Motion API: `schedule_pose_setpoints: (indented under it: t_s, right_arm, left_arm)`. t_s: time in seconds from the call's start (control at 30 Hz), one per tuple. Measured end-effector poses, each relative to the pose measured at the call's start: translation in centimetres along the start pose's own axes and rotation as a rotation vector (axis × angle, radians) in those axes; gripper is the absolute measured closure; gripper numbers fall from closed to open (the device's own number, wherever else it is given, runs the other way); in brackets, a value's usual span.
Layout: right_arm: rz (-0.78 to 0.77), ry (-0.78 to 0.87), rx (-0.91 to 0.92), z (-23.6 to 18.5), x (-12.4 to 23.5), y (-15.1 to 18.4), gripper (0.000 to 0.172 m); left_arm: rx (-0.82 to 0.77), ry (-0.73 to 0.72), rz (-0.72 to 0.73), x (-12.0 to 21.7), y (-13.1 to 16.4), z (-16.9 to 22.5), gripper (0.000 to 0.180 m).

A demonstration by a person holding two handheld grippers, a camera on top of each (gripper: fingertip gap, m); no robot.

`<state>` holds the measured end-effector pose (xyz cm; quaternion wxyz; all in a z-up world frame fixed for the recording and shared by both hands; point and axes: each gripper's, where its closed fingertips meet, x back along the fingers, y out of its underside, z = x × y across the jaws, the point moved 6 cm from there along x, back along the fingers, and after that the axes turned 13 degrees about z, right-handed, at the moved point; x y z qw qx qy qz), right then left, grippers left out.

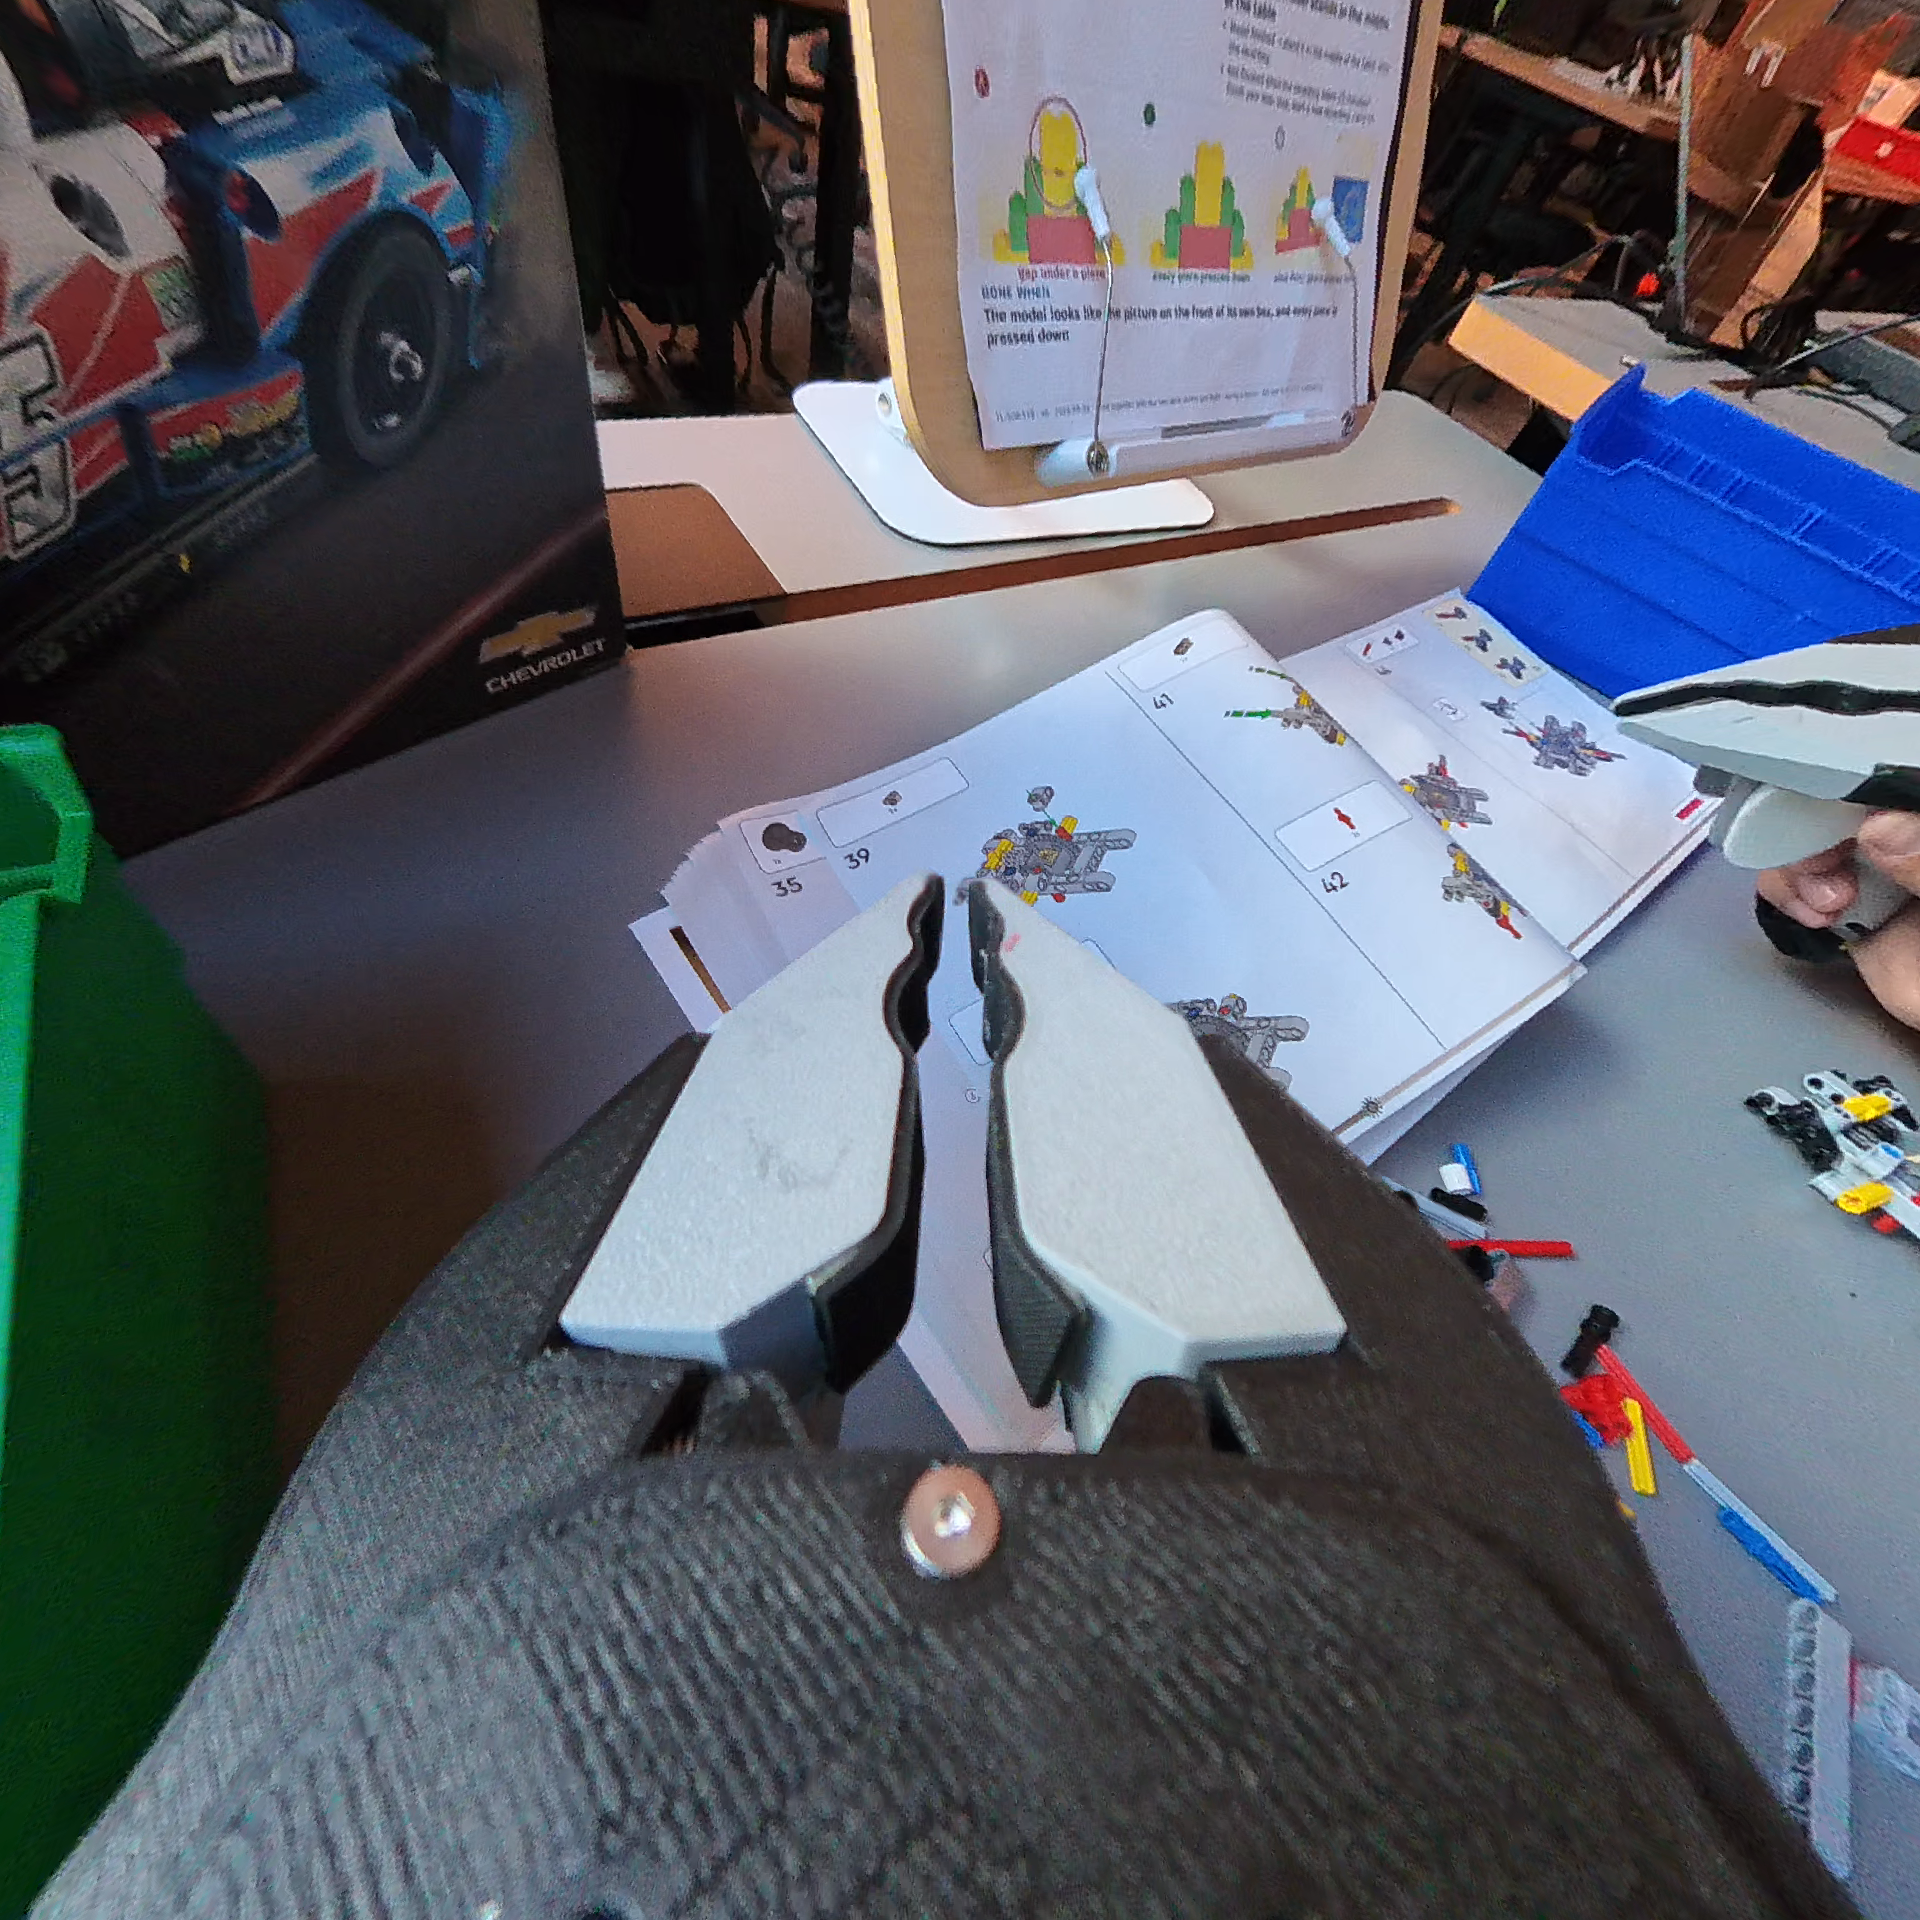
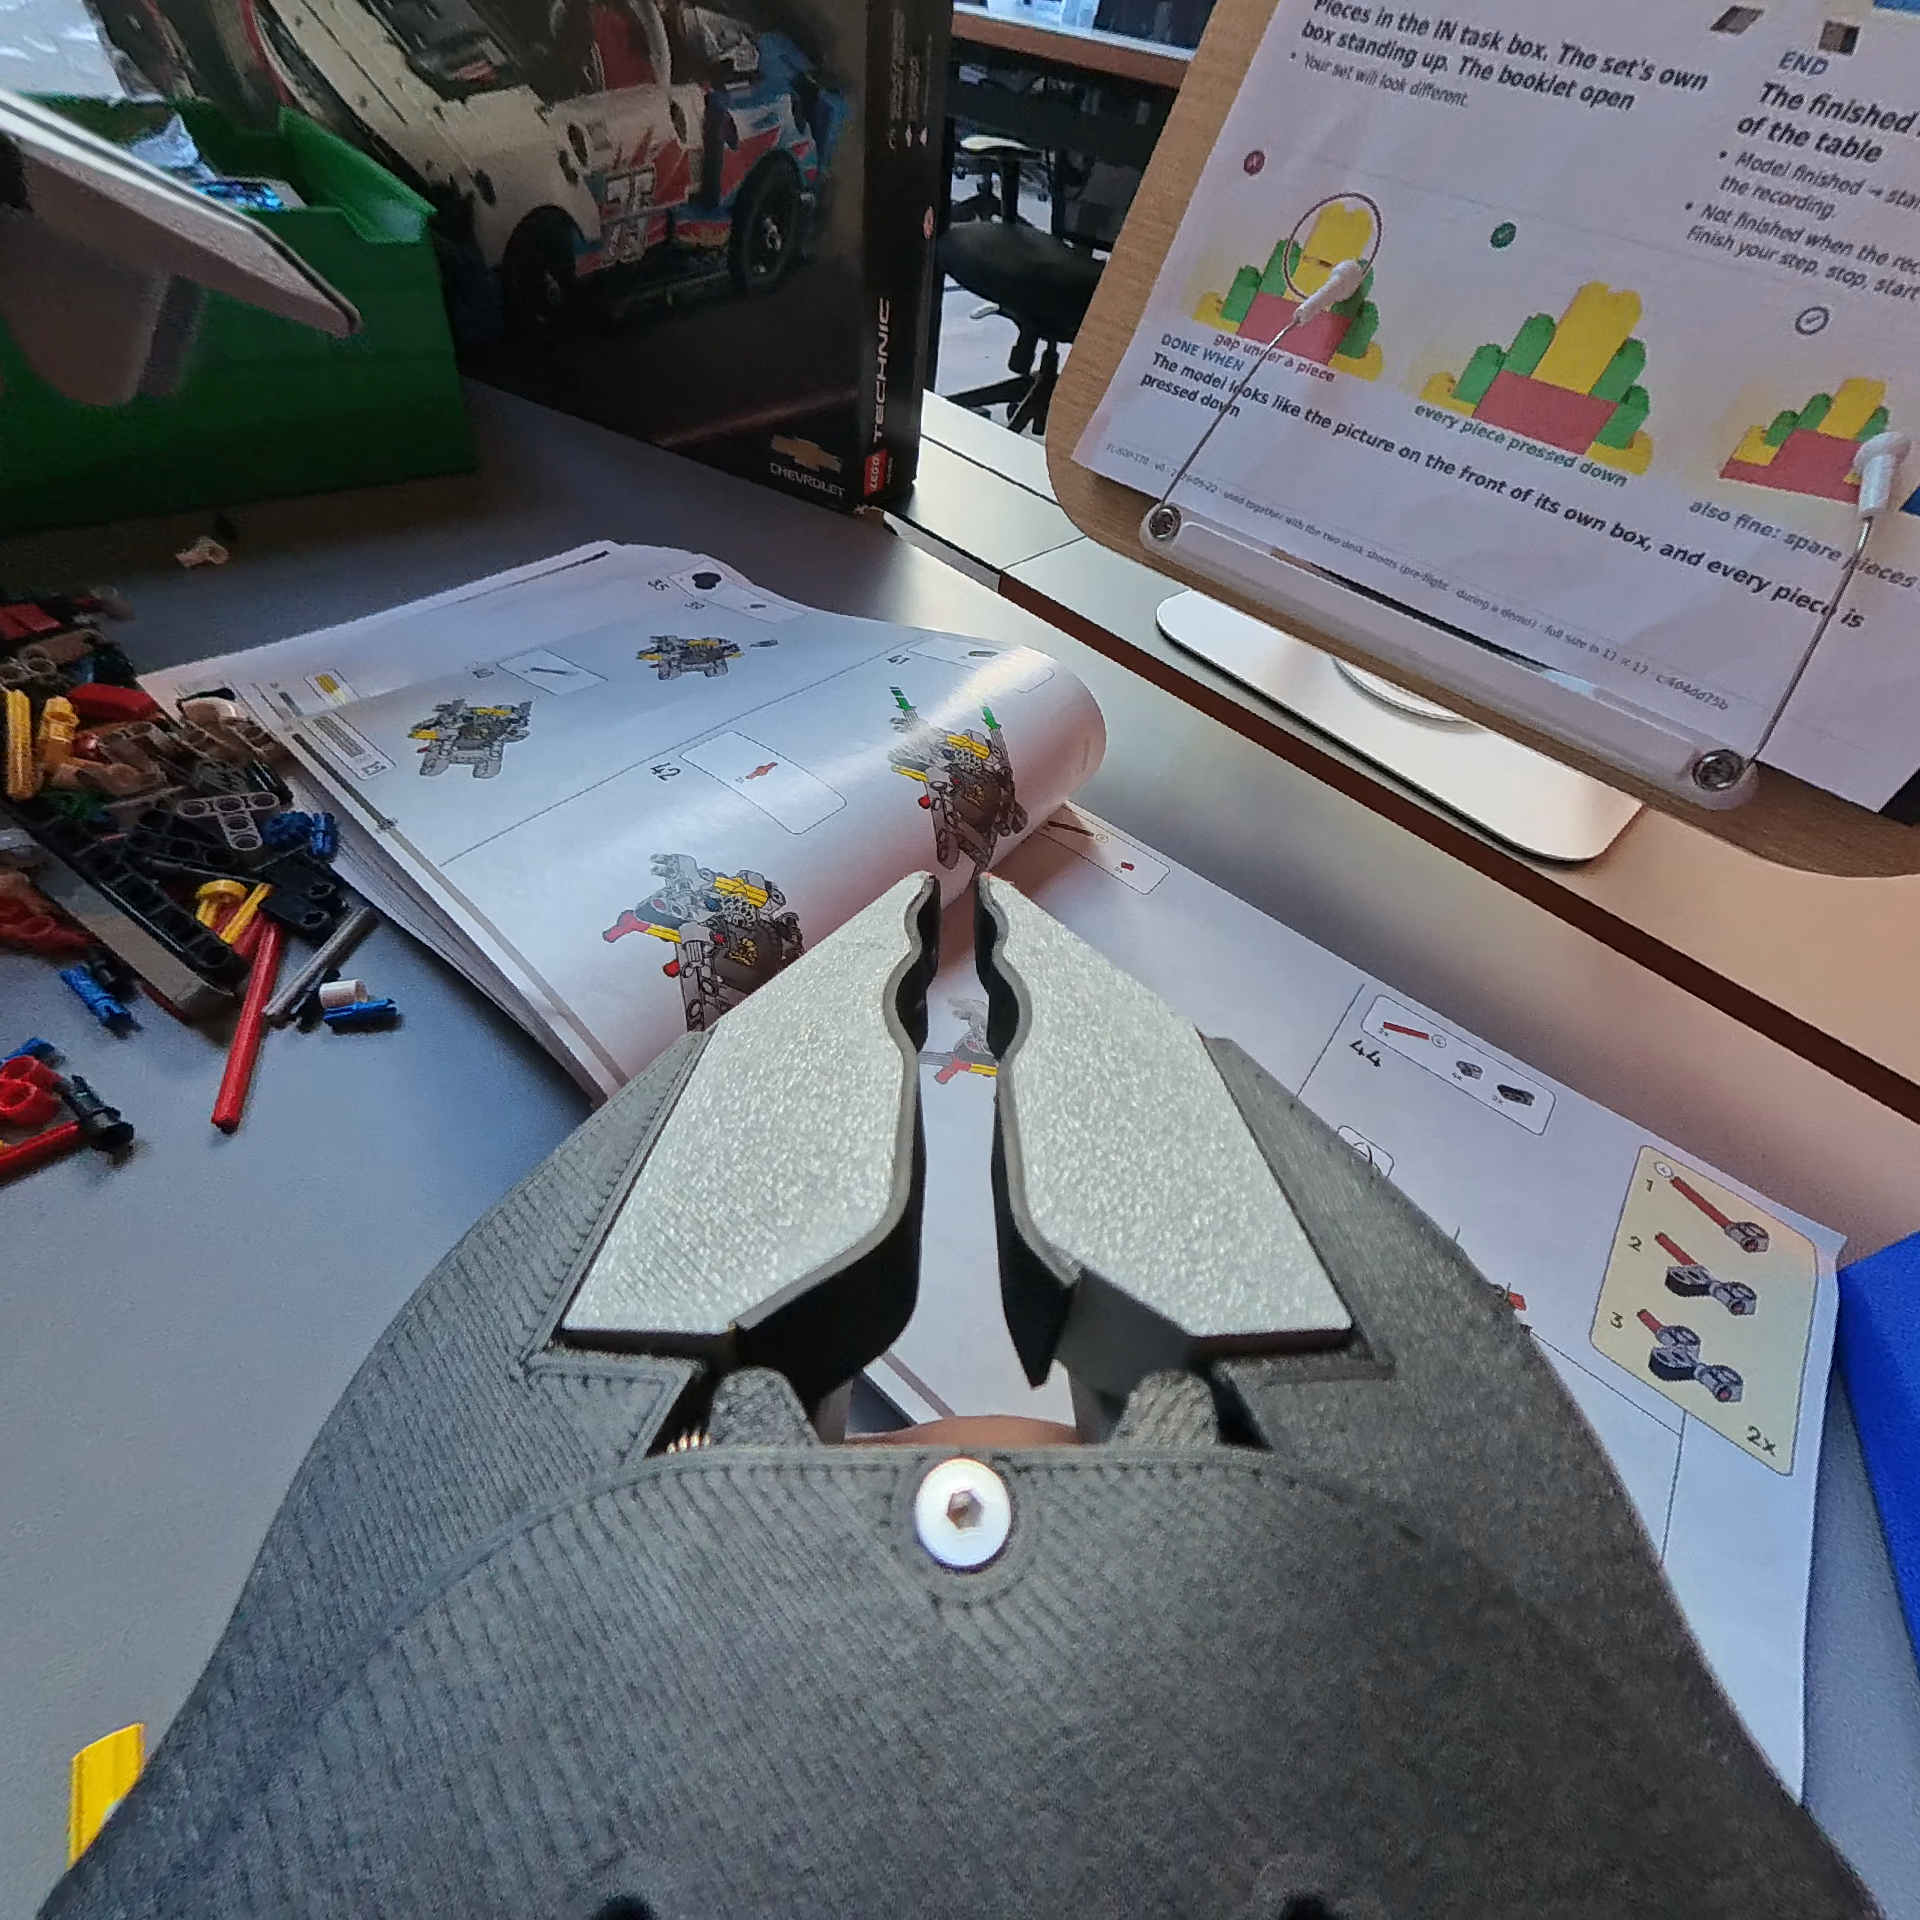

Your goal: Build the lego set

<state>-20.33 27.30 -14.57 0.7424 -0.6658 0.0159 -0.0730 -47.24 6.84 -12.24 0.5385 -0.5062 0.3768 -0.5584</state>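
Just beyond the tips of the left gripper point(image 1: 956, 904) lies an open white instruction booklet point(image 1: 1195, 831) of printed build steps, flat on the grey table point(image 1: 416, 883); the gripper's grey fingers point(image 1: 790, 1122) are drawn nearly together with only a narrow slit between them, and nothing sits in that slit. To its left stands a green plastic bin point(image 1: 62, 1143), and ahead on the left a tall dark cardboard box printed with a blue, white and red race car point(image 1: 260, 364). Ahead to its right is a blue plastic bin point(image 1: 1683, 540), and to the right, near the booklet's edge, a heap of small red, blue, yellow and black building pieces point(image 1: 1621, 1403) and a partly built grey and black model point(image 1: 1849, 1143). A person's hand point(image 1: 1860, 894) holds the other tool there. The right gripper point(image 2: 958, 899) hovers over the same booklet, its tips just short of a curled-over page point(image 2: 935, 727), its pads likewise almost closed on air. To its left spreads a scatter of loose pieces point(image 2: 156, 831); ahead on the right, a wooden stand holding a printed sheet point(image 2: 1507, 364) rests on a white base point(image 2: 1455, 769).
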Motion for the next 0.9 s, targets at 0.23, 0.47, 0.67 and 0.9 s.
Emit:
schedule_pose_setpoints:
  t_s: [0.23, 0.47, 0.67, 0.9]
  right_arm:
    - [-0.009, -0.005, 0.002, -0.1, -0.1, 0.2, 0.169]
    - [-0.011, -0.004, 0.000, -0.1, -0.1, 0.2, 0.170]
    - [-0.014, -0.003, 0.005, -0.1, -0.1, 0.3, 0.170]
    - [-0.017, -0.002, 0.007, -0.1, -0.2, 0.3, 0.170]
  left_arm:
    - [0.009, -0.007, 0.027, 0.7, -0.7, -0.4, 0.178]
    - [0.003, -0.006, 0.020, 0.7, -0.6, -0.4, 0.178]
    - [-0.008, 0.018, -0.014, 0.8, -0.6, -0.2, 0.179]
    - [-0.072, 0.175, -0.218, 0.9, 1.1, 1.2, 0.178]
